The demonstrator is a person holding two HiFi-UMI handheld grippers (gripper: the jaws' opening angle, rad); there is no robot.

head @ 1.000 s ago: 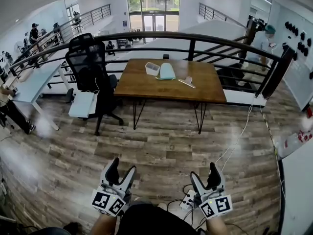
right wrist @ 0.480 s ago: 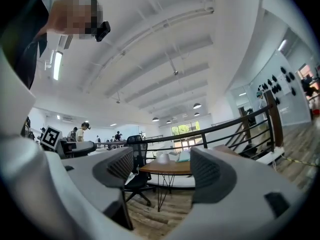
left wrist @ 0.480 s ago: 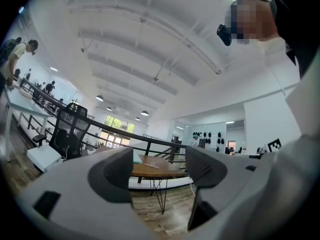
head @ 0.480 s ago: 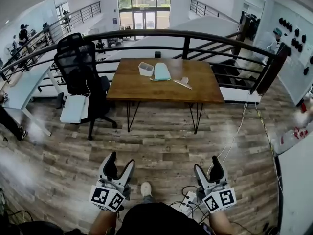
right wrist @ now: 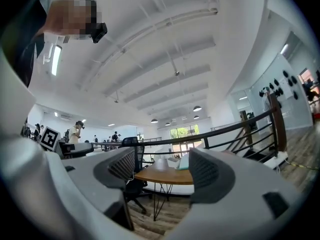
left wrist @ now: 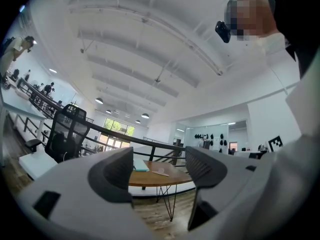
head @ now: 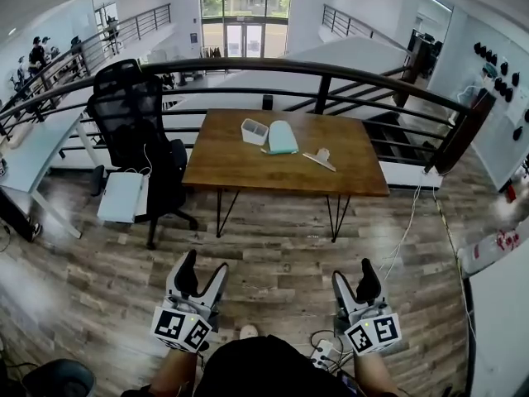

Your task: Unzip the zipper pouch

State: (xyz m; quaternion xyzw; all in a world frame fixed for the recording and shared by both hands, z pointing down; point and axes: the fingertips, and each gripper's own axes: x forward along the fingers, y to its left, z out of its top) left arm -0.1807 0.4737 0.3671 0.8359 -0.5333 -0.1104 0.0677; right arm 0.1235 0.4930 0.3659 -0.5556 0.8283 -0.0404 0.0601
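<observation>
Nearer than a second ago, the zipper pouch [head: 282, 137] lies by the worktop's [head: 248, 164] far edge, with one white box [head: 254, 131] just beside it, its contents unseen. The left tool [head: 203, 265] has just been opening and the right tool [head: 355, 273] closing slightly. Both stand spread, holding nothing, well apart from the pouch.

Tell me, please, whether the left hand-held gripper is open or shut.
Open. The left hand-held gripper has just been opening; its jaws stand wide apart with nothing between them, only the far table shows beyond.
</observation>
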